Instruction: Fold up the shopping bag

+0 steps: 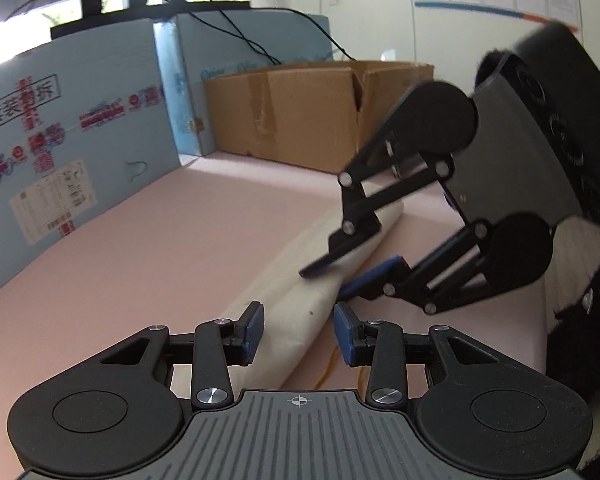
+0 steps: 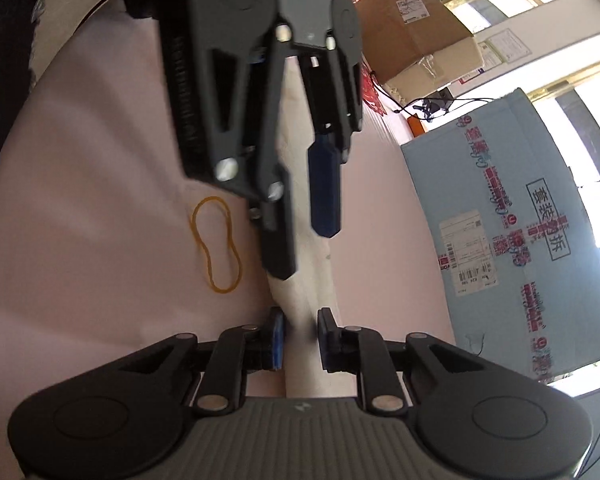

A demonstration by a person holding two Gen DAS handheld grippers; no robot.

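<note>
Rolled shopping bag (image 1: 300, 300) lies lengthwise on the pink desk (image 1: 160, 240); left claw (image 1: 299, 334) and right claw (image 2: 301, 338) both straddle it, spread. Next, probably: pinch it and bind with the rubber band (image 2: 217, 243).

Rolled bag (image 1: 300, 300) on mat (image 1: 140, 260); rubber band (image 2: 216, 244) beside; box (image 1: 300, 116) behind.

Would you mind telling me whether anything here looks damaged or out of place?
The cardboard box behind the rolled bag has a torn, dented corner. A yellow rubber band lies loose on the pink table beside the bag.
</note>
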